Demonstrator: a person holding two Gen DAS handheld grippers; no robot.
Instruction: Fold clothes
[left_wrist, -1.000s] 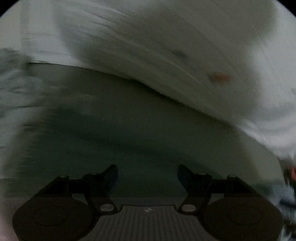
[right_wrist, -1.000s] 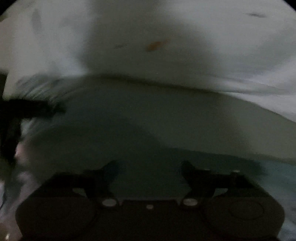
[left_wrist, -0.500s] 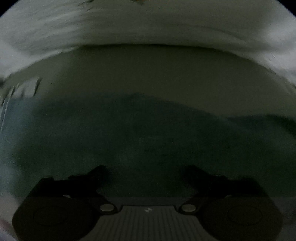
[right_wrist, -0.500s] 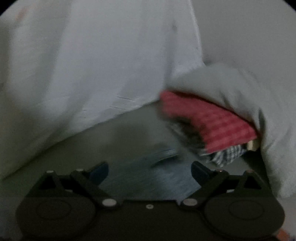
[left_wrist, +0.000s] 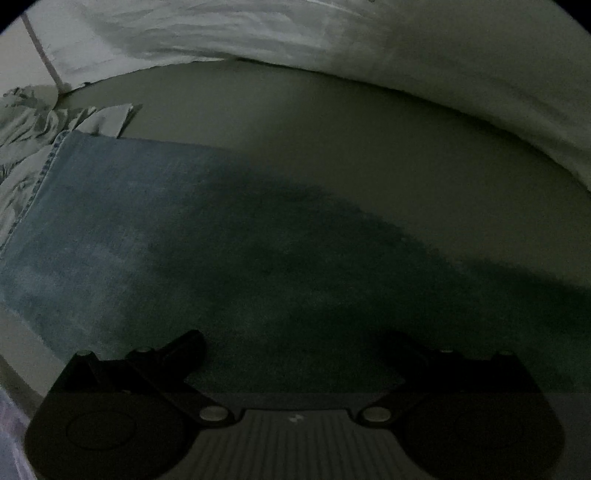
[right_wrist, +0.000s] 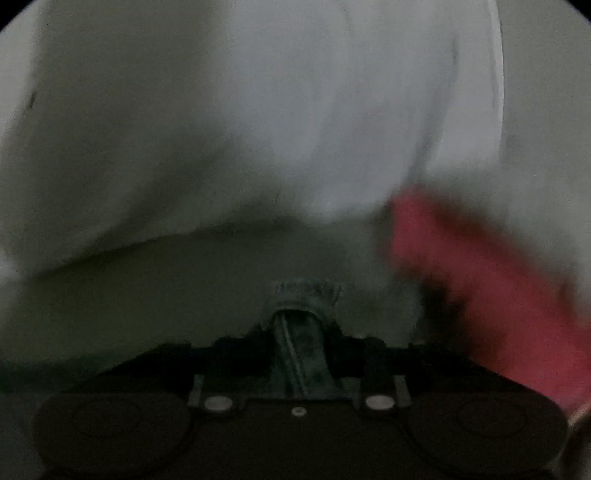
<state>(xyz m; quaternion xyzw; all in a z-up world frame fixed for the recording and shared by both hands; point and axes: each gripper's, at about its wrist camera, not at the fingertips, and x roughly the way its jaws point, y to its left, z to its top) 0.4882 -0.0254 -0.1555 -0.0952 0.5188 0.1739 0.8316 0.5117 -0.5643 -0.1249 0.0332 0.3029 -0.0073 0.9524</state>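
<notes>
A blue denim garment lies flat on a pale surface in the left wrist view, its stitched edge at the left. My left gripper is open just above the denim, fingers wide apart, nothing between them. In the right wrist view, my right gripper is shut on a bunched fold of denim with a frayed hem that sticks up between the fingers. The scene is dim and the right view is blurred.
White draped sheet rises behind the surface; it also fills the upper right wrist view. A crumpled pale garment lies at the far left. A red folded cloth sits to the right of my right gripper.
My right gripper was open and has closed on the denim's hem. My left gripper has stayed open and settled low over the flat denim; its view has steadied.
</notes>
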